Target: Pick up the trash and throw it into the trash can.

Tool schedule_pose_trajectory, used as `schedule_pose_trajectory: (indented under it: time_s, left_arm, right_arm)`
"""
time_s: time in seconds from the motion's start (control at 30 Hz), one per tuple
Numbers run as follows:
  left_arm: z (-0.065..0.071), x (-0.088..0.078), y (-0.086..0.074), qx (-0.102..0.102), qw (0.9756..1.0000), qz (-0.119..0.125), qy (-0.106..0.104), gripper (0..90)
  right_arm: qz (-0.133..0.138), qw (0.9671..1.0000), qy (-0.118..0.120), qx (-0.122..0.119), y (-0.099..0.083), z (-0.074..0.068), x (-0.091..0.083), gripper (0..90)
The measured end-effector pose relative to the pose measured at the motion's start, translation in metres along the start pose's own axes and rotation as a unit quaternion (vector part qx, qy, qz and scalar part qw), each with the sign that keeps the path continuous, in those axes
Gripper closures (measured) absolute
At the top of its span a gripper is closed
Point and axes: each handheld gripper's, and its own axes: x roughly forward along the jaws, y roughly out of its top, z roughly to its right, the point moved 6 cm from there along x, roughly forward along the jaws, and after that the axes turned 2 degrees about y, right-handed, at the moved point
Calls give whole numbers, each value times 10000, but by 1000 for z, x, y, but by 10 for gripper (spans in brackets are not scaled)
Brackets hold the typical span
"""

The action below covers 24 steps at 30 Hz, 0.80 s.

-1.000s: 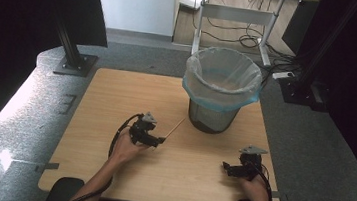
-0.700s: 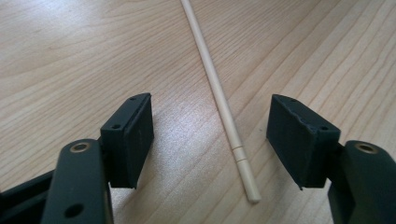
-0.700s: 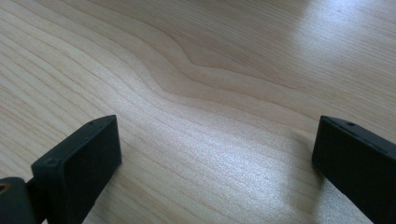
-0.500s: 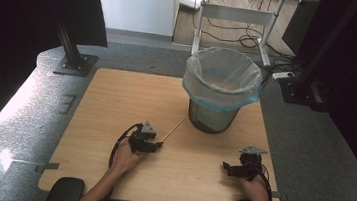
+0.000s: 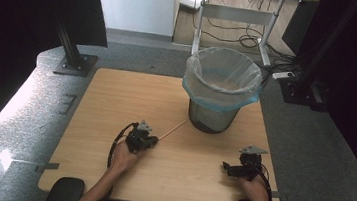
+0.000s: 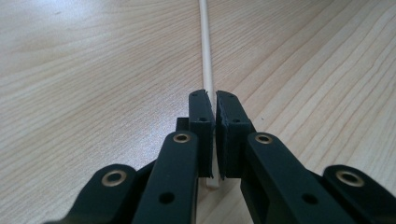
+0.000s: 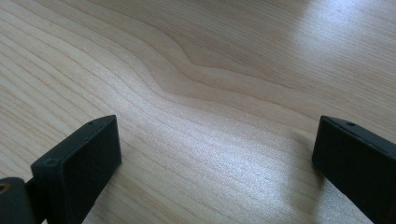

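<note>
Stick (image 6: 206,56) far end cut off; near end between claw pads

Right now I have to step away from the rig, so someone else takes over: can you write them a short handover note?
Left gripper: jaws have just closed on the near end of the thin wooden stick; the stick lies on the table, not yet lifted.
Right gripper: open, nothing between its jaws, resting low over bare table at the near right.
The stick points from the left gripper toward the bin, a mesh basket lined with a clear bag, standing at the far right of the table.
Done: stick gripped.
Left, probably: lift it and drop it in the bin.
</note>
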Motion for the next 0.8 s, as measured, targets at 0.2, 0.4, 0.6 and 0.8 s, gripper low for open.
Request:
schedule_pose_trajectory:
  time_s: [0.2,0.4,0.6,0.8]
  left_arm:
    - [-1,0,2,-24,9998,-156,-89,864]
    - [-6,-4,2,-149,9994,-259,-202,864]
    - [-11,-14,6,-218,9993,-199,-241,864]
    - [-16,-28,16,-174,9995,-157,-219,864]
  right_arm:
    - [1,10000,-1,0,0,0,0,6]
    - [0,10000,-1,0,0,0,0,6]
    - [1,10000,-1,-1,0,0,0,6]
    - [0,10000,-2,0,0,0,0,6]
